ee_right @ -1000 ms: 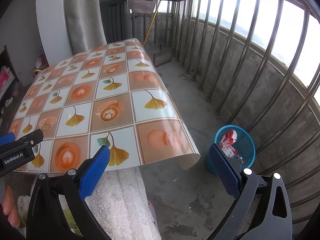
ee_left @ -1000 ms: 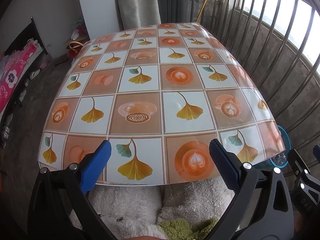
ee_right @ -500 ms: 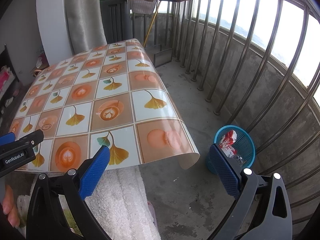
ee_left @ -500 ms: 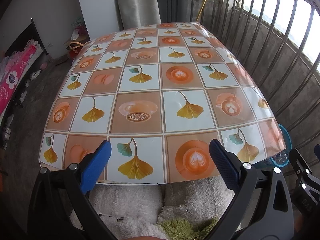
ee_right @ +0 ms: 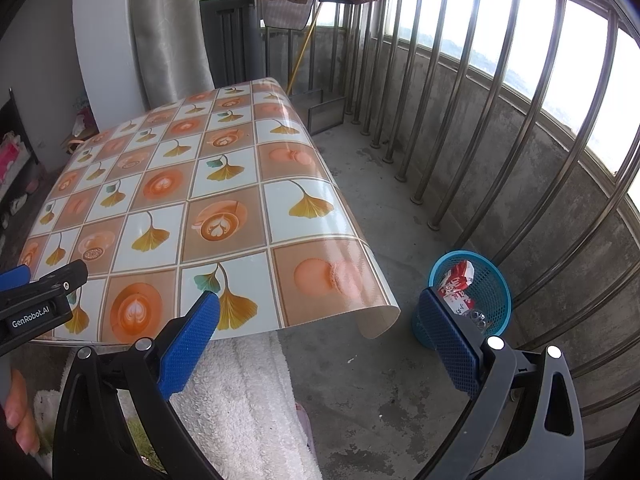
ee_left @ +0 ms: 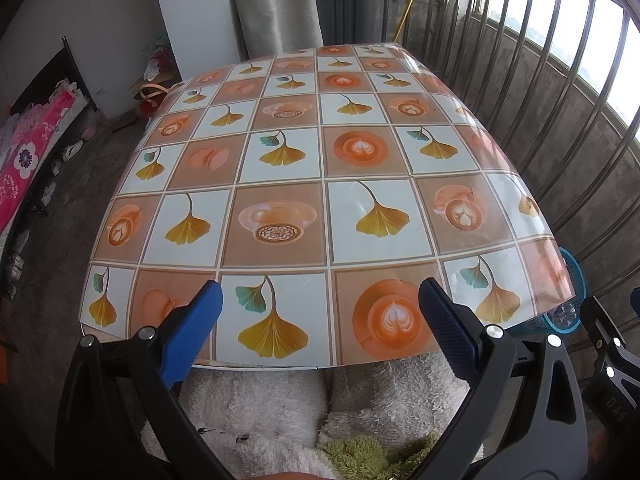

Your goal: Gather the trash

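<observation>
A small blue mesh bin stands on the concrete floor by the railing, to the right of the table. It holds a red and white wrapper and a clear plastic piece. Its rim peeks past the table's right corner in the left wrist view. My left gripper is open and empty over the table's near edge. My right gripper is open and empty, above the floor between the table corner and the bin. The table has a tiled leaf and coffee pattern cloth with no loose trash on it.
A metal railing on a low concrete wall runs along the right side. White fluffy fabric lies below the table's near edge. A curtain and a white pillar stand behind the table. A pink blanket lies far left.
</observation>
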Motion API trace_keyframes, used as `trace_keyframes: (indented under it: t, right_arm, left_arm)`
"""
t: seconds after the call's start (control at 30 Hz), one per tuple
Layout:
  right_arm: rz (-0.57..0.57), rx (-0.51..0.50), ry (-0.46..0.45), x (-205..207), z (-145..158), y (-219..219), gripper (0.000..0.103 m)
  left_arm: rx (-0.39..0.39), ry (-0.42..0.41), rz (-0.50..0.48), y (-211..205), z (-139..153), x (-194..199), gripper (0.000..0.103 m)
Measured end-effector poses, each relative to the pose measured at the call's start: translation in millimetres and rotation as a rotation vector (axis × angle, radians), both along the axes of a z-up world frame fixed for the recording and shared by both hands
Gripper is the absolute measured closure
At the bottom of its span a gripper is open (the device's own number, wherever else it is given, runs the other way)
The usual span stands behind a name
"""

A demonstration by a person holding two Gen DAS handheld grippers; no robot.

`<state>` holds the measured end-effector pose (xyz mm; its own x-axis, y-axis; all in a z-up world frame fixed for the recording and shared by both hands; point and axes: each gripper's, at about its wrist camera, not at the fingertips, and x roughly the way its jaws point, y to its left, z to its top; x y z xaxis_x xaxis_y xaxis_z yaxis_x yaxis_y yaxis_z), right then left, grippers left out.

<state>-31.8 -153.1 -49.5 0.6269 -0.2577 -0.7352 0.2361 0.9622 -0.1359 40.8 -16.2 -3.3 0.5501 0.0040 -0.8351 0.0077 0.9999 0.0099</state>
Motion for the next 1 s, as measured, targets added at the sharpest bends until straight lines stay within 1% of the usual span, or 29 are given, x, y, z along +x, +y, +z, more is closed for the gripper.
trace_keyframes:
  t: [1.0]
  right_arm:
    - [-0.001,0.001,-0.002,-0.6,0.0,1.5,0.006]
  left_arm:
    - [0.003,0.0,0.001,1.9,-1.2,-0.7,0.009]
